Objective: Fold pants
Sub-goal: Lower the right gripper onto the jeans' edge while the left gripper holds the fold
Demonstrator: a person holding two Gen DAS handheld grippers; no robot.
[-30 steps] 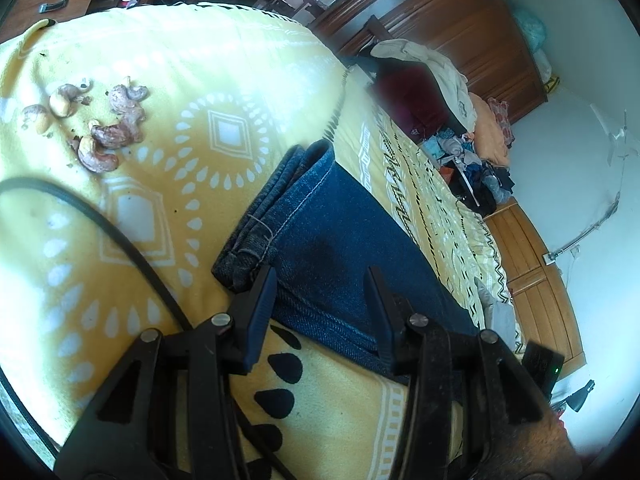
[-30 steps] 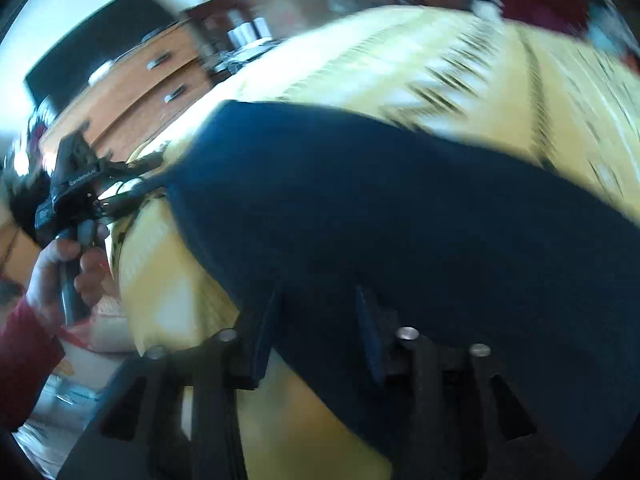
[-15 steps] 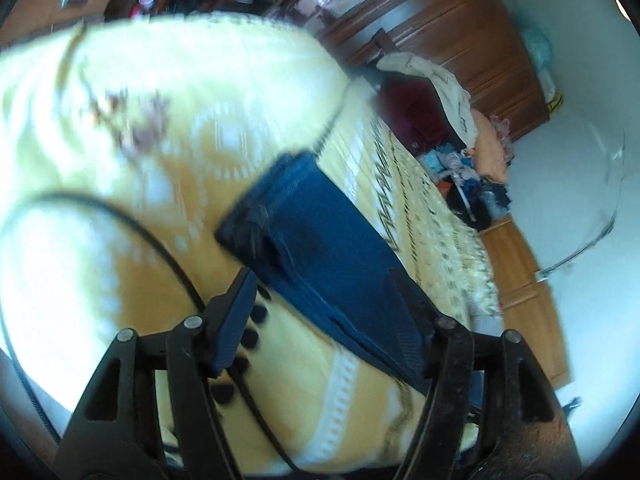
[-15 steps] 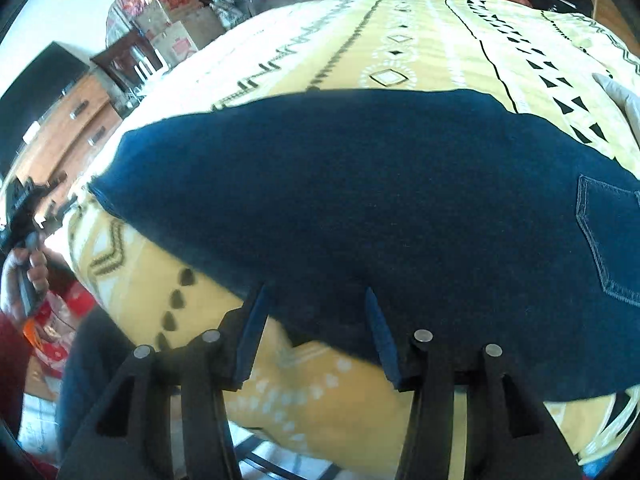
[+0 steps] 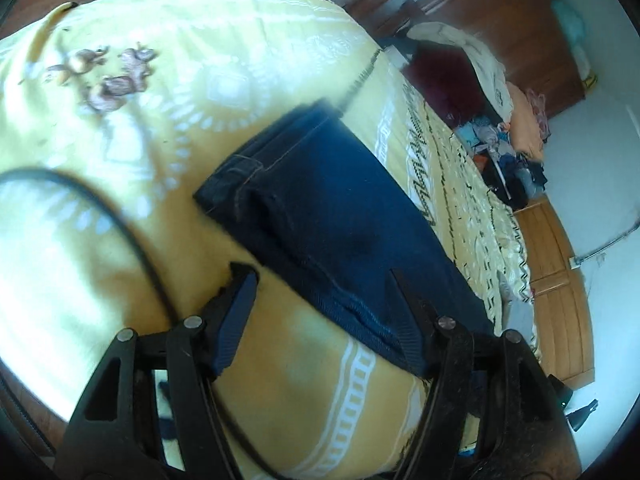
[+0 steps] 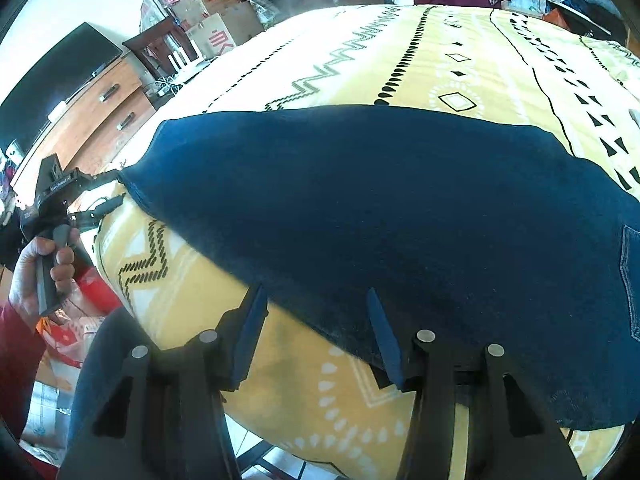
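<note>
1. The bed (image 6: 460,60), under its yellow patterned blanket, carries the pants (image 6: 400,208) laid flat along its near edge, so both my hands can reach that edge.
2. The pants are dark blue denim, legs stacked, hems (image 5: 236,184) at my left, a back pocket (image 6: 632,280) at my right.
3. My left gripper (image 5: 320,312) and right gripper (image 6: 316,320) have just been opening; both fingers stand apart, empty, just off the denim's near edge.

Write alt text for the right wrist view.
Dark blue jeans lie folded lengthwise on a yellow patterned bedspread. The right gripper hovers open at their near edge, holding nothing. At far left, a hand holds the left gripper by the jeans' end.
</note>
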